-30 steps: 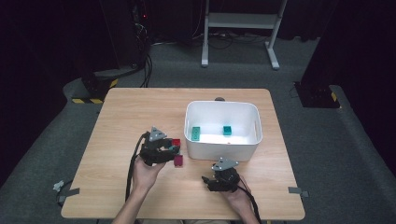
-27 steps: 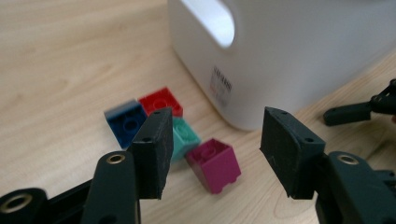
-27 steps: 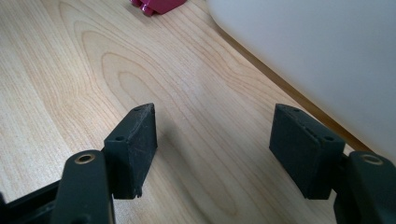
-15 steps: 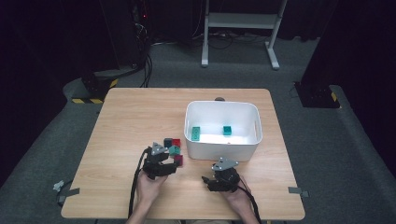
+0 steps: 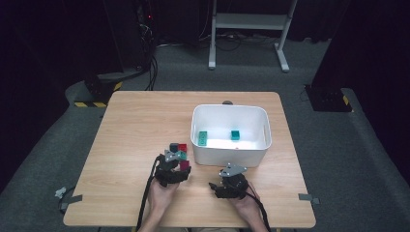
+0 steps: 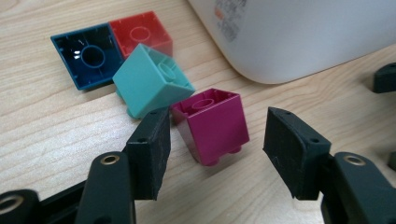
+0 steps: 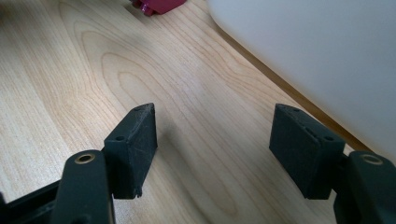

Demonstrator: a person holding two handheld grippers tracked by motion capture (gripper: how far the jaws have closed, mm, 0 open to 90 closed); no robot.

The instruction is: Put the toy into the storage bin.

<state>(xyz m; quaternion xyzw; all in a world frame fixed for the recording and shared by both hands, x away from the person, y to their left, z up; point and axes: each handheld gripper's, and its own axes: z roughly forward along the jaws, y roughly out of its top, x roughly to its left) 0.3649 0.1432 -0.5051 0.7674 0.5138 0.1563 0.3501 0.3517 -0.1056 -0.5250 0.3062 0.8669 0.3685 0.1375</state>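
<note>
Left gripper (image 6: 212, 140), lower centre of the left gripper view: jaws spread, one pad on each side of a magenta block (image 6: 212, 123) that lies tipped on the table (image 6: 56, 135) with its hollow underside facing up and away. Neither pad presses on the block; a gap shows on both sides, wider on the right. In the high view this gripper (image 5: 175, 170) sits just left of centre in the lower half of the frame, with the magenta block (image 5: 184, 165) at its tip.

Just behind the magenta block, toward the upper left of the left gripper view, lies a tilted teal block (image 6: 149, 81), close against it. Beyond that, a dark blue block (image 6: 86, 56) and a red block (image 6: 140, 32) lie side by side, hollow sides up. The curved wall of a white bin (image 6: 299, 37) occupies the upper right.

Right gripper (image 7: 212, 140), lower centre of the right gripper view: jaws spread over bare wood, nothing between them. In the high view it (image 5: 232, 181) rests below the white bin (image 5: 263, 145), which contains two green blocks (image 5: 203, 138).
</note>
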